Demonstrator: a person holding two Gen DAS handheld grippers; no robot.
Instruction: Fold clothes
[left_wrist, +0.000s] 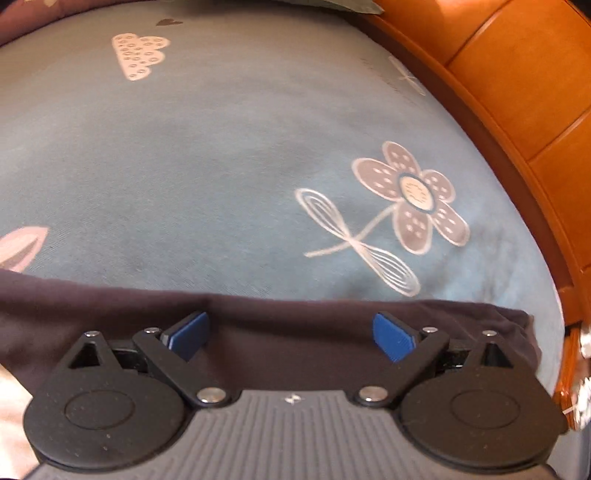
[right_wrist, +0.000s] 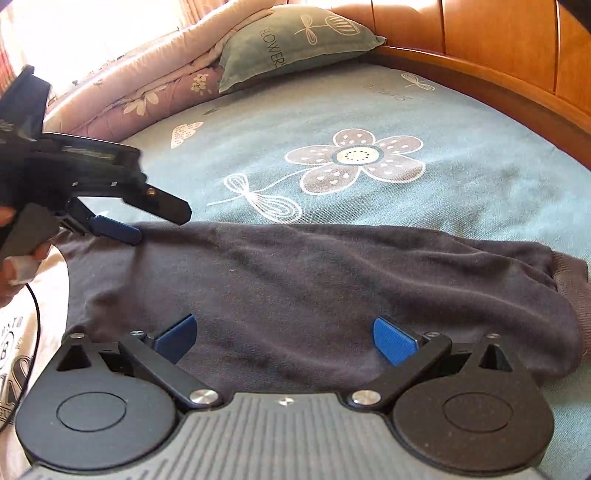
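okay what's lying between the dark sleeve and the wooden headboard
Only bare bedsheet, printed with a big flower. Nothing else lies between the dark sleeve and the headboard. The right wrist view shows the whole stretch best.

Bright daylight enters at the upper left of the right wrist view, blowing out the window (right_wrist: 92, 33) to white and glaring warmly on the headboard (right_wrist: 498, 48). Both views bow strongly at the edges. The left wrist view is softly blurred across the bed (left_wrist: 221, 147); shadows are faint.
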